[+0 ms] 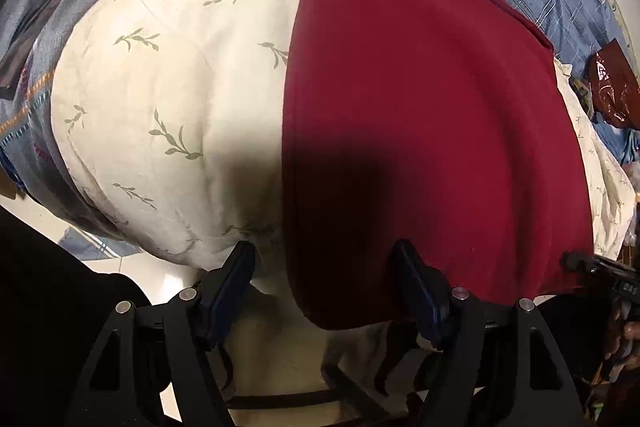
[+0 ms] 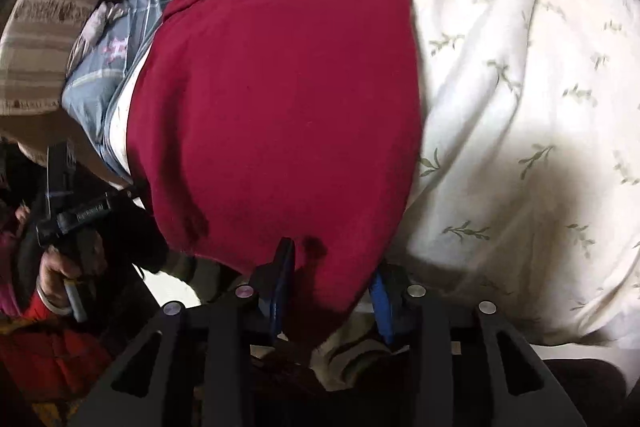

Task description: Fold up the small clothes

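My left gripper [image 1: 326, 291] has its jaws spread wide, holding nothing, over the near left corner of the dark red garment [image 1: 420, 115], which lies flat on the cream leaf-print quilt [image 1: 160, 87]. My right gripper [image 2: 332, 287] sits partly open around the garment's near edge (whether it pinches, I cannot tell).

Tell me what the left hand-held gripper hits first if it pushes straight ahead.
Probably the red garment's near left edge: the open left hand-held gripper straddles that edge, with the leaf-print quilt beneath. Depth is unclear.
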The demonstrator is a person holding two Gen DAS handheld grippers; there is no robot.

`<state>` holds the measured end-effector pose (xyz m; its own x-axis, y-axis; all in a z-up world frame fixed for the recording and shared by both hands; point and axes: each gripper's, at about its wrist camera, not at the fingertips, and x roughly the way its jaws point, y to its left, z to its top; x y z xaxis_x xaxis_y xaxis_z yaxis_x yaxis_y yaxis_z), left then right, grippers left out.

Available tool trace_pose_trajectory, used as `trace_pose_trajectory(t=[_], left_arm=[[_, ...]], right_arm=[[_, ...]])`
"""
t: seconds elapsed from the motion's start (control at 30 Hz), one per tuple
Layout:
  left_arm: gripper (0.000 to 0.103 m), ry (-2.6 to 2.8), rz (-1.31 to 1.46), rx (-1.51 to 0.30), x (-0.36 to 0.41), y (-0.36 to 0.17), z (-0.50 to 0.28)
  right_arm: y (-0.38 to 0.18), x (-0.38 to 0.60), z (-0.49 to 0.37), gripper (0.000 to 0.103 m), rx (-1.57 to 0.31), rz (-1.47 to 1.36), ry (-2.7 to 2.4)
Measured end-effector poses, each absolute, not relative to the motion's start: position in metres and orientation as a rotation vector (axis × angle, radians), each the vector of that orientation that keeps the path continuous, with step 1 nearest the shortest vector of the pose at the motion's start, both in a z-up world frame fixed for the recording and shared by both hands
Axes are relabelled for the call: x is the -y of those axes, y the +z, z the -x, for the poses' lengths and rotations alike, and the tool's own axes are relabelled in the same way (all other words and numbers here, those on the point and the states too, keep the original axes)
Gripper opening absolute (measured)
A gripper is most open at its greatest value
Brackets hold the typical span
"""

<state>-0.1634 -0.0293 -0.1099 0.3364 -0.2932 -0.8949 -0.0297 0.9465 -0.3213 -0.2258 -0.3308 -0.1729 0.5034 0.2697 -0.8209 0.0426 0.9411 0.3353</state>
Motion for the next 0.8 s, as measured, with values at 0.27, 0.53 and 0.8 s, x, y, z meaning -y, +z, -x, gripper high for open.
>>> trace_pose_trajectory(t=[0.27, 0.53, 0.8], left_arm=[[0.007, -0.303, 0.285, -1.221, 0.037, -0.098, 0.168], [0.006, -0.397, 0.327, -1.112, 0.016, -0.040, 0.171], [0.006, -0.384, 0.308, -0.959, 0.005, 0.009, 0.162]], right_arm=[[-0.160, 0.335, 0.236, 0.011, -0.997, -0.333, 0.179], [-0.125, 0.335, 0.249, 0.008, -0.855, -0.399, 0.269], [-0.087, 0.347, 0.239, 0.008, -0.662, -0.493, 0.314]])
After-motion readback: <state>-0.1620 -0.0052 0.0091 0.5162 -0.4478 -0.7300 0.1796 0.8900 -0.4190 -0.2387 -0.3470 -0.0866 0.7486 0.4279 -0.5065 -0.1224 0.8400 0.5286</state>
